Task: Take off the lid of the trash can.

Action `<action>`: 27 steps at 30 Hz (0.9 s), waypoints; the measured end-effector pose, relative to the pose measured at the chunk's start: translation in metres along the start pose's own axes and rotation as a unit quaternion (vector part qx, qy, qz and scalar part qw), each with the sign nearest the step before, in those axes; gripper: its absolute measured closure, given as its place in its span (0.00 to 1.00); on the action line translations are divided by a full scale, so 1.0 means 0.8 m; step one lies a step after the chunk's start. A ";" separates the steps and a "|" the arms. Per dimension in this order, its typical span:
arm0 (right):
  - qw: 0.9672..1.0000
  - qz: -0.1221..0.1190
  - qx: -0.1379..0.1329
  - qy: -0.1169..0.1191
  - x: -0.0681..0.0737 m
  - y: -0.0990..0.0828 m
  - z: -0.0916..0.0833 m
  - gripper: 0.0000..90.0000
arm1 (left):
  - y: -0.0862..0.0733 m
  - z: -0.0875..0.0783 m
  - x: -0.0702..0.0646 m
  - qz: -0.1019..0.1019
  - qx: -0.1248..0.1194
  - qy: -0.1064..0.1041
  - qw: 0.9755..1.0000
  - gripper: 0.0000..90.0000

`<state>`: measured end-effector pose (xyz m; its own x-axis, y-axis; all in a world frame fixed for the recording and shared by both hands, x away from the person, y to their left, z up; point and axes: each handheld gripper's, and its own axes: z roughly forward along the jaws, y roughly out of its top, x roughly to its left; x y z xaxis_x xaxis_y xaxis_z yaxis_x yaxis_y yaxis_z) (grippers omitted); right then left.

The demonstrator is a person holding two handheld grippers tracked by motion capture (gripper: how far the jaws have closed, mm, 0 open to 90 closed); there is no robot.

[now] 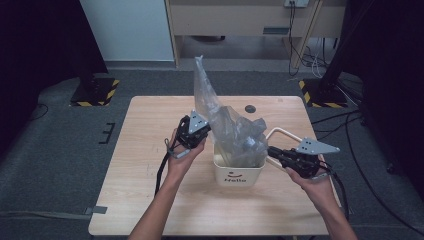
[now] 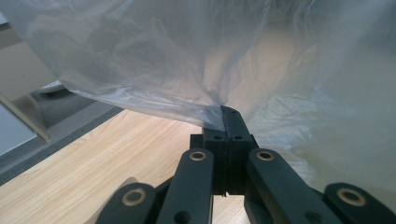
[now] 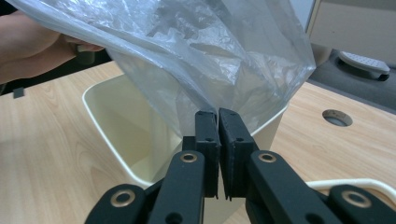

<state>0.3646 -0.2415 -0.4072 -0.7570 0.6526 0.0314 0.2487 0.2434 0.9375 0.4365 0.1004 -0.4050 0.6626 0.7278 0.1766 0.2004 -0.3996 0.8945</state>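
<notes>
A clear plastic bag point(image 1: 227, 125) rises crumpled out of a cream bin point(image 1: 239, 175) marked "Hello" at the middle of the wooden table point(image 1: 150, 200). My left gripper point(image 1: 207, 131) is at the bin's left side, shut on the bag's edge point(image 2: 177, 107), with its jaws point(image 2: 227, 112) pressed together on the film. My right gripper point(image 1: 270, 150) comes in from the bin's right rim. Its jaws point(image 3: 218, 114) stand with only a thin slit between them and pinch the bag's lower edge point(image 3: 196, 70) above the bin's opening point(image 3: 116, 121).
The bin's thin white handle point(image 1: 285, 132) swings out to the right, under my right gripper. A round cable hole point(image 1: 250, 108) lies in the tabletop behind the bin. Stand bases with hazard tape point(image 1: 95, 92) sit on the floor beyond the table's far corners.
</notes>
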 end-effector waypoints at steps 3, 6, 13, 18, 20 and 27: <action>1.000 0.000 0.001 -0.007 0.001 0.003 0.003 0.90 | 0.001 -0.002 -0.004 0.003 -0.002 -0.001 1.000 1.00; 1.000 -0.013 -0.002 -0.026 0.004 0.008 0.010 0.79 | 0.002 -0.004 -0.008 0.008 0.001 -0.003 1.000 1.00; 0.999 -0.045 -0.012 -0.022 0.029 0.031 0.028 0.66 | 0.004 -0.003 -0.017 0.016 0.023 0.004 1.000 1.00; 0.998 -0.055 -0.018 -0.022 0.041 0.045 0.042 0.55 | 0.005 -0.003 -0.016 0.039 0.026 0.006 0.999 1.00; 0.998 -0.054 -0.022 -0.027 0.043 0.049 0.045 0.52 | 0.005 -0.003 -0.017 0.038 0.025 0.006 0.999 1.00; 0.997 -0.058 -0.024 -0.035 0.050 0.059 0.042 0.86 | 0.004 -0.006 -0.014 0.021 0.023 0.005 1.000 1.00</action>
<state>0.3664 -0.1802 -0.3736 -0.7349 0.6708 -0.1002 0.1315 0.2858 0.9492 0.4263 0.0934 -0.4021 0.6634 0.7158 0.2181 0.2059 -0.4548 0.8665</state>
